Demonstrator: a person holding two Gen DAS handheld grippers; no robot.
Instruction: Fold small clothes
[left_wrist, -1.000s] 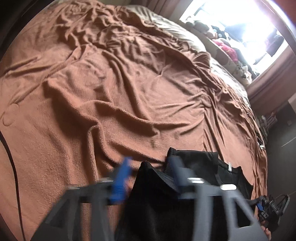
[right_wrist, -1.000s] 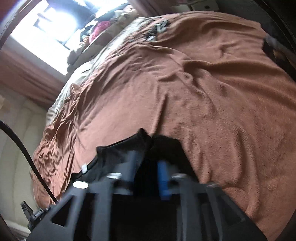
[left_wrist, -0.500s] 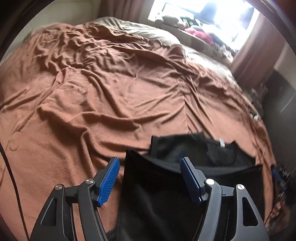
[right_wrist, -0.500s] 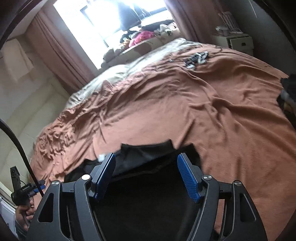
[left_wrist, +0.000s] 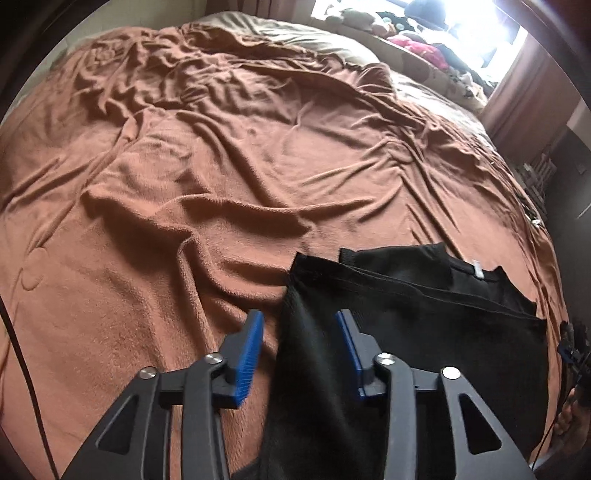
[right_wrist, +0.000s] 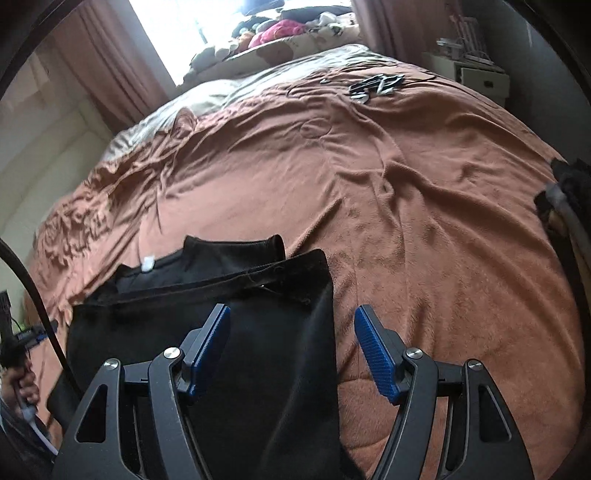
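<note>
One black garment (left_wrist: 424, 332) — collar end farthest.

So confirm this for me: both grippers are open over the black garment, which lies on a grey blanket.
Not quite: the blanket is rust brown, not grey, as both wrist views show. The rest holds: the left gripper and right gripper are both open over the black garment.

Black garment (left_wrist: 424, 332) lies flat — seemingly folded over itself.
</note>
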